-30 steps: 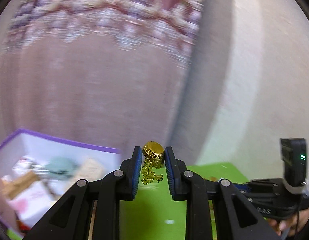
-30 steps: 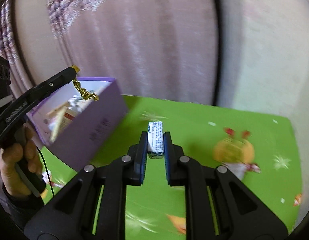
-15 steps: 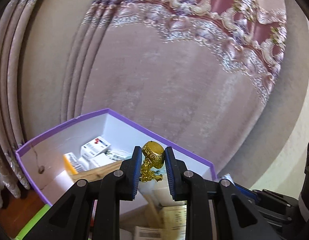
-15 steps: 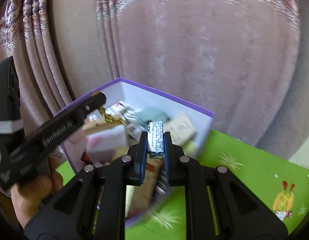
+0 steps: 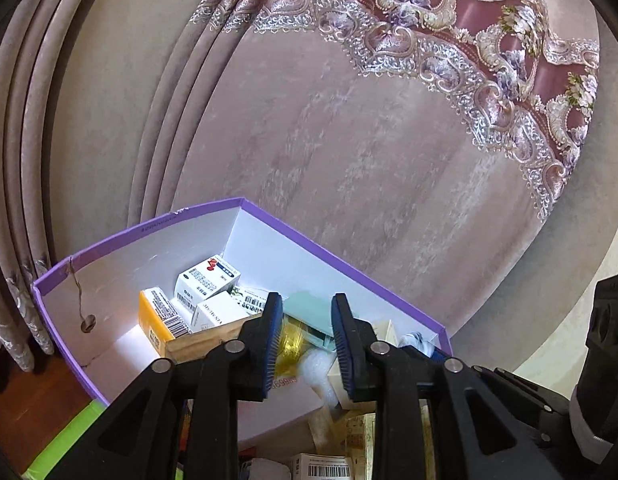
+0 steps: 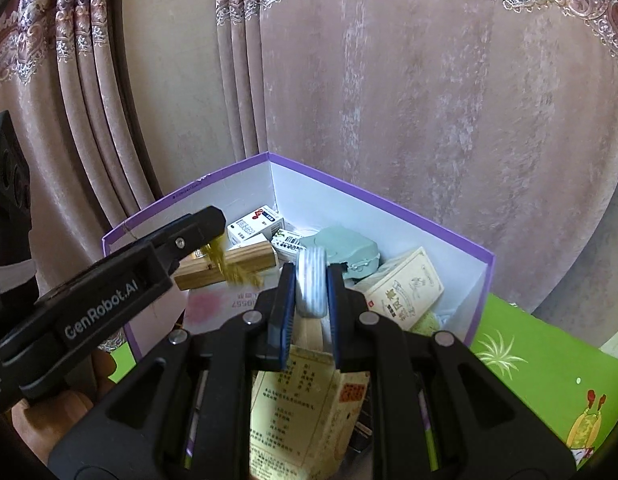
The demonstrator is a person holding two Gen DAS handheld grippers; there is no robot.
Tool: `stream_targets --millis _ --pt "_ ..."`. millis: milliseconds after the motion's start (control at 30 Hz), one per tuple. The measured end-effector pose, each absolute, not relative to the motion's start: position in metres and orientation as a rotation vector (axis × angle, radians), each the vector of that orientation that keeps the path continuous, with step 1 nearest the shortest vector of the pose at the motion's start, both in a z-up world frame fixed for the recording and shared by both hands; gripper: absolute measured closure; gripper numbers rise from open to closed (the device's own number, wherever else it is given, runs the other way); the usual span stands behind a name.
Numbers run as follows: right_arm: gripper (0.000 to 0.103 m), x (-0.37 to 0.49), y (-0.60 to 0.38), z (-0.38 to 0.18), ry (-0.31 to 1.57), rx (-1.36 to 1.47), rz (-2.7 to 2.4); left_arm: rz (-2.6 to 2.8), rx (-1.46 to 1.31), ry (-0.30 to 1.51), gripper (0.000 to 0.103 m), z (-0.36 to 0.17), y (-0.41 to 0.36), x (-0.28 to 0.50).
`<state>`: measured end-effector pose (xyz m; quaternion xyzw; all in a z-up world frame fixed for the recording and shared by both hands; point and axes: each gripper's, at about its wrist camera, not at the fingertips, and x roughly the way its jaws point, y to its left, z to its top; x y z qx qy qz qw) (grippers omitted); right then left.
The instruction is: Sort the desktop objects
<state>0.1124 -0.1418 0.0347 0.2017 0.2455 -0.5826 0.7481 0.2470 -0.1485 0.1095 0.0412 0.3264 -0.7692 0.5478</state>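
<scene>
A purple box (image 5: 157,224) with white inner walls holds several small cartons and a wooden block (image 5: 205,340). My left gripper (image 5: 305,344) is over the box with its jaws apart. The gold ornament with chain (image 5: 291,344) is blurred below and between the fingers, falling free. In the right wrist view the left gripper (image 6: 213,236) shows over the box (image 6: 381,200), with the gold ornament (image 6: 233,268) blurred below its tip. My right gripper (image 6: 311,300) is over the box too; a small blue-and-white packet (image 6: 311,284) sits blurred between its jaws, which have widened.
Pink curtains (image 5: 349,140) hang right behind the box. A green patterned tablecloth (image 6: 549,368) lies to the right of the box. In the box are a pale green case (image 6: 345,248) and a cream carton (image 6: 409,288).
Both grippers moved from over the green table to over the purple box. The left gripper opened and the gold ornament dropped. The right jaws widened around the packet.
</scene>
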Motion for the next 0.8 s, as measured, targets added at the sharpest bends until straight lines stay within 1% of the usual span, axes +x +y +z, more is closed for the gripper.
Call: stream_targets --millis 33,67,100,133,167,200,233,333,367,467,500,533,567,633,733,800 --pt "0.085 0.113 -0.141 0.033 0.533 0.447 -1.274 -1.824 0.097 0.778 0.069 0.109 -0.148 0.247" --pt "0.082 0.113 -0.141 0.033 0.533 0.447 -1.274 -1.826 0.095 0.783 0.067 0.108 -0.149 0.247" --pt "0.074 0.113 -0.139 0.034 0.527 0.450 -1.274 -1.829 0.095 0.787 0.062 0.108 -0.149 0.247" --pt "0.068 0.112 -0.137 0.034 0.516 0.453 -1.274 -1.830 0.097 0.786 0.060 0.108 -0.149 0.246" --pt "0.055 0.110 -0.136 0.034 0.507 0.454 -1.282 -1.831 0.100 0.783 0.059 0.108 -0.148 0.245" --pt "0.048 0.109 -0.133 0.034 0.498 0.451 -1.296 -1.836 0.097 0.780 0.057 0.109 -0.146 0.245" --pt "0.046 0.104 -0.121 0.038 0.460 0.425 -1.342 -1.844 0.092 0.772 0.053 0.110 -0.142 0.245" --pt "0.042 0.101 -0.111 0.041 0.439 0.414 -1.359 -1.852 0.097 0.732 0.044 0.115 -0.131 0.246" --pt "0.038 0.099 -0.105 0.042 0.426 0.415 -1.376 -1.856 0.102 0.714 0.043 0.118 -0.126 0.246" --pt "0.029 0.094 -0.082 0.045 0.379 0.428 -1.438 -1.866 0.129 0.645 0.027 0.128 -0.105 0.249" --pt "0.023 0.093 -0.074 0.046 0.363 0.434 -1.459 -1.869 0.143 0.614 0.017 0.132 -0.095 0.250" --pt "0.021 0.089 -0.064 0.046 0.343 0.451 -1.496 -1.873 0.168 0.583 0.013 0.136 -0.084 0.251" --pt "0.018 0.087 -0.056 0.046 0.328 0.468 -1.518 -1.875 0.192 0.566 0.011 0.138 -0.079 0.251" --pt "0.016 0.079 -0.043 0.043 0.297 0.519 -1.552 -1.909 0.270 0.547 0.000 0.142 -0.063 0.249" --pt "0.015 0.070 -0.025 0.039 0.273 0.582 -1.554 -1.909 0.327 0.556 0.000 0.147 -0.047 0.250" --pt "0.015 0.063 -0.016 0.037 0.259 0.610 -1.553 -1.876 0.371 0.497 0.000 0.151 -0.031 0.245"
